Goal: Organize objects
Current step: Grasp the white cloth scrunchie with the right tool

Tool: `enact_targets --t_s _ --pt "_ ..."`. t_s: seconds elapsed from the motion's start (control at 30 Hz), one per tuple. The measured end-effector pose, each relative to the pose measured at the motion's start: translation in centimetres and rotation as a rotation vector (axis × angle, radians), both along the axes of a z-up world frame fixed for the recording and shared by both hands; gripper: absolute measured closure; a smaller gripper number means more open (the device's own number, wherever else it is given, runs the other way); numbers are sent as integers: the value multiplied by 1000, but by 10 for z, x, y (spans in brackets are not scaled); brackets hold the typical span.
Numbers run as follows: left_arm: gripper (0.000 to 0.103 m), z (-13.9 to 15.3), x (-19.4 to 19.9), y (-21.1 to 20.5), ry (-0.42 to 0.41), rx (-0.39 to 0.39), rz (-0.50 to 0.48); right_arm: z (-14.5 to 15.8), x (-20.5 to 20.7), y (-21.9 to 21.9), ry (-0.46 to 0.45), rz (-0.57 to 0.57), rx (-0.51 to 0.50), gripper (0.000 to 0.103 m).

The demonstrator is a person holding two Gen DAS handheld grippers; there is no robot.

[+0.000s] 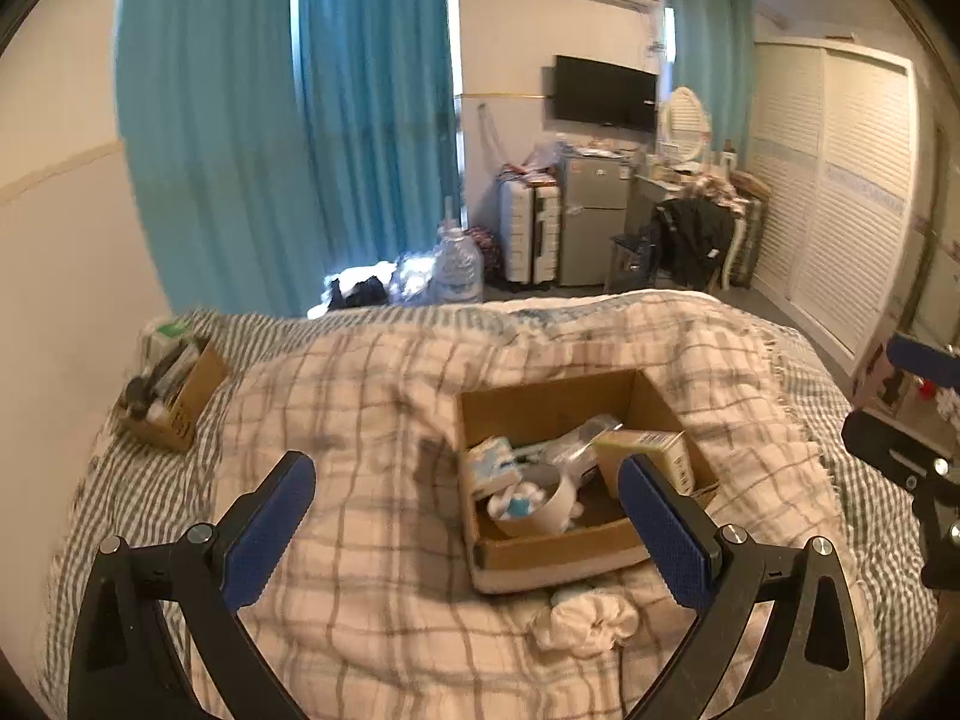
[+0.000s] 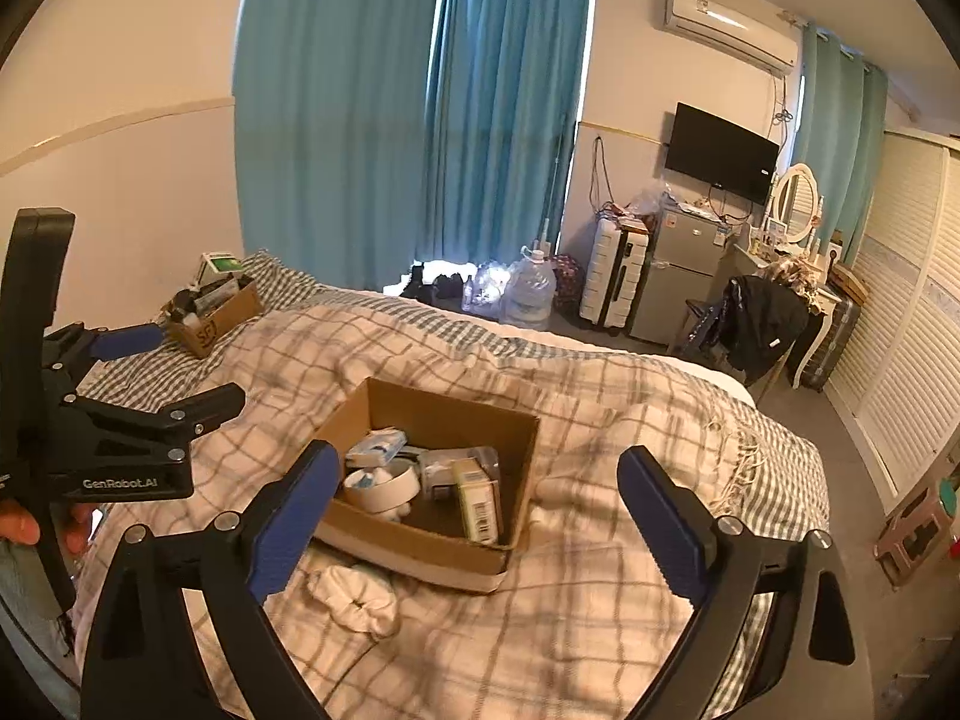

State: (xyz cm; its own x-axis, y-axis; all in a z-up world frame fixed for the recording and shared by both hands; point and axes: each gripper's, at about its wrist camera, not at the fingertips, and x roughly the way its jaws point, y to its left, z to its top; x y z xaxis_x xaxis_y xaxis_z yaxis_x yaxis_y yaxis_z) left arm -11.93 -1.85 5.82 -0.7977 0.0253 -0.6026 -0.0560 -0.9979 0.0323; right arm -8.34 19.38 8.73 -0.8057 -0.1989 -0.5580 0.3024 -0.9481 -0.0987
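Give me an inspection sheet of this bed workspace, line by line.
Surface: bed covered by a rumpled beige plaid blanket over a grey-striped sheet.
Job's things: open brown cardboard box mid-bed, holding a white bowl, a pale carton and small packets; white scrunchie on the blanket beside the box's near edge.
Clutter: second smaller cardboard box packed with items at the far left edge of the bed.
Grippers: left gripper and right gripper both open, holding nothing, above the blanket.
Cables: wires hang on the wall beside the black television.
Surroundings: teal curtains, water jug, white suitcase, small grey fridge, louvred wardrobe.
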Motion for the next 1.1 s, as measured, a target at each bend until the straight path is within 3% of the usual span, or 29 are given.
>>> enact_targets --t_s 0.1,0.4,0.6,0.7,0.83,0.9,0.97,1.1 --pt "0 -28 3 -10 -39 -4 44 -28 -2 -13 -35 9 13 8" --pt "0 -124 -5 -38 -212 10 141 -149 -38 -65 -288 83 76 8" --pt "0 -147 -5 -38 -254 -48 103 -209 -46 -81 -398 95 168 9" --pt "0 -155 -5 -38 -260 -93 119 -231 -52 -81 -463 102 151 13" --pt "0 -160 -5 -39 -269 -93 115 -245 -53 -83 -503 115 174 30" --pt "0 -158 -4 -40 -262 -83 115 -244 -51 -83 -496 120 179 45" --pt "0 -157 -3 -40 -261 -77 117 -240 -47 -81 -490 147 160 77" --pt "0 -153 0 -39 -270 -35 108 -229 -36 -78 -462 180 139 86"
